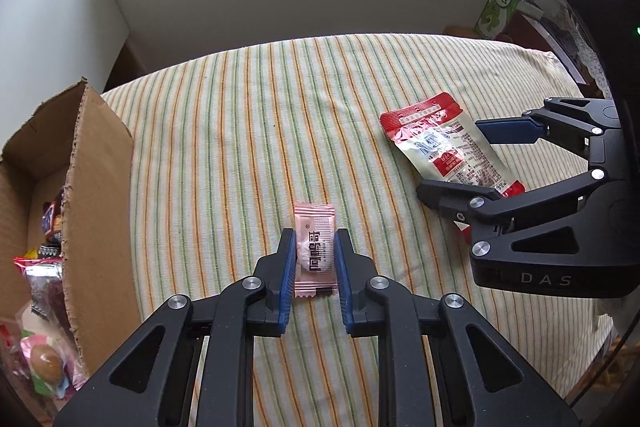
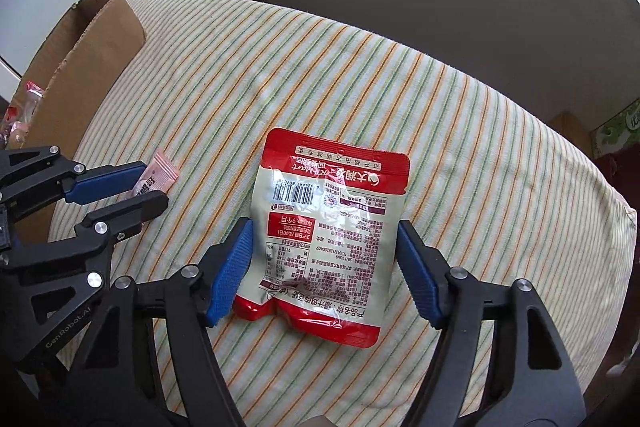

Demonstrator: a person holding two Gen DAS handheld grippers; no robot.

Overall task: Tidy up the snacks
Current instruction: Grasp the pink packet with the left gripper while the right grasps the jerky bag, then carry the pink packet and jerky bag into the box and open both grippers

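Barcode on red pouch (image 2: 326, 227): right wrist only.

- You've got a surface covered in a striped cloth (image 1: 248, 115), cream with green and orange stripes.
- Pink candy wrapper (image 1: 315, 255) lies flat on the cloth, near the middle.
- Red-and-cream snack pouch (image 2: 326, 239) lies flat on it too, back side up with the barcode showing, well apart from the pink wrapper.
- Open cardboard box (image 1: 96, 187) sits at your left edge of the cloth, with packaged snacks (image 1: 44, 267) inside.
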